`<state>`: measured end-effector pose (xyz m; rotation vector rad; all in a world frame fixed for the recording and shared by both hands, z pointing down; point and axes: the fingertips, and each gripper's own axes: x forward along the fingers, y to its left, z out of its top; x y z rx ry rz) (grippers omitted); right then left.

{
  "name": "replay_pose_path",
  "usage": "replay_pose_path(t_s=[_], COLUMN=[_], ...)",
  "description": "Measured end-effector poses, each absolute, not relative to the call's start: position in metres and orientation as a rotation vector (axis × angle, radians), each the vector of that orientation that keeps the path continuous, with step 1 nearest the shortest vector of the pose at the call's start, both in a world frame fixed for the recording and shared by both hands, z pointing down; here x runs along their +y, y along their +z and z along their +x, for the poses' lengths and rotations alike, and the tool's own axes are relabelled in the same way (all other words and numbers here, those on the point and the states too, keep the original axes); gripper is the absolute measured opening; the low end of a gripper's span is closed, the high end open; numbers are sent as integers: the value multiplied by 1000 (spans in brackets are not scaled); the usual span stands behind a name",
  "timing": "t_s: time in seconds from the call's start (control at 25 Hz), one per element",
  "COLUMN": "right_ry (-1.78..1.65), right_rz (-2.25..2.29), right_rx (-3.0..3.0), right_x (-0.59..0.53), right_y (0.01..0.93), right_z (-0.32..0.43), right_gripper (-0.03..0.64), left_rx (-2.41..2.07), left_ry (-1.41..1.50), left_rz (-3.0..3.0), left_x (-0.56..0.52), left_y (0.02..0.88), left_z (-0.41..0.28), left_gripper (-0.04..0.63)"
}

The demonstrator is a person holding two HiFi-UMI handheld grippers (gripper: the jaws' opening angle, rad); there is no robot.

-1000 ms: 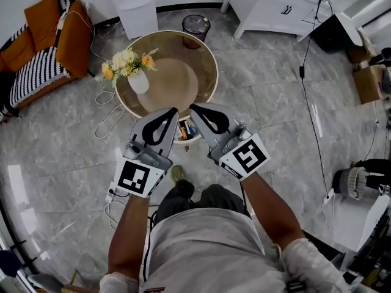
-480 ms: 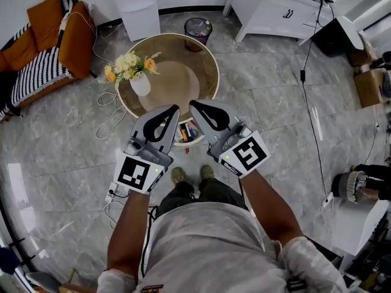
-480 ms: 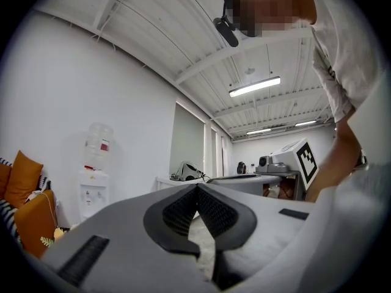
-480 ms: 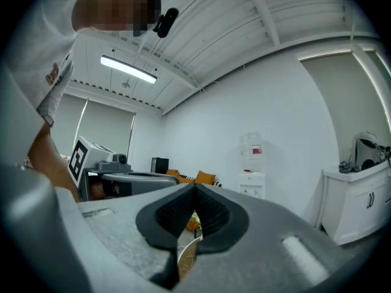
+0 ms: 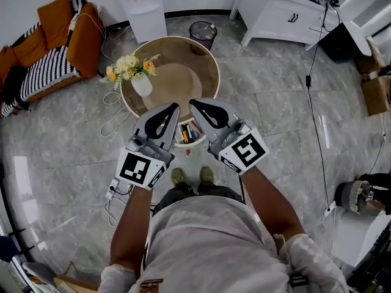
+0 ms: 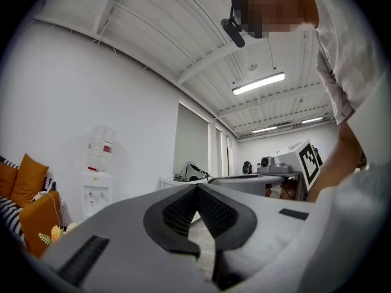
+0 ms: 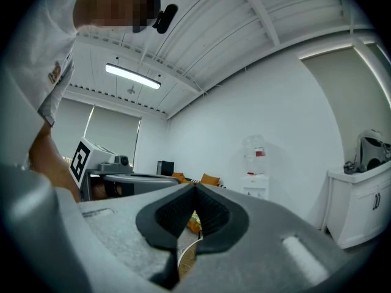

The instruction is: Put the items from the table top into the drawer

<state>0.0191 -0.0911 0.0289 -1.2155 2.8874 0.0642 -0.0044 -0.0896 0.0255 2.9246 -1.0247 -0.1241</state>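
The round wooden table (image 5: pixel 183 60) carries only a white vase of flowers (image 5: pixel 140 83). Under its near edge a small white drawer (image 5: pixel 197 138) stands pulled out, with several coloured items (image 5: pixel 186 131) lying in it. Both grippers are held level above the drawer, side by side in front of the person. My left gripper (image 5: pixel 175 106) is shut with nothing between its jaws, as the left gripper view (image 6: pixel 197 187) shows. My right gripper (image 5: pixel 192 104) is also shut and empty, its pads meeting at the tip (image 7: pixel 195 187).
An orange sofa (image 5: pixel 73 38) with a striped throw stands at the left. A water dispenser (image 5: pixel 144 8), a bin (image 5: pixel 203 32) and a white cabinet (image 5: pixel 284 14) line the back wall. Cables and a power strip (image 5: pixel 113 190) lie on the floor at the left.
Both grippers have lifted slightly, still shut and empty. The person's second foot has come into view beside the first, below the drawer.
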Motion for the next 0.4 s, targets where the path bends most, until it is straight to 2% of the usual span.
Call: replay_pose_path(t_s=[0.4], right_ry=[68], right_rz=[-1170], right_rx=[2884], right_x=[-77], right_y=[24], right_z=[41], right_gripper=[0], left_rx=[-1036], left_ry=[-84], left_rz=[2930], left_x=[-76], left_y=[24], left_z=[22], left_gripper=[0])
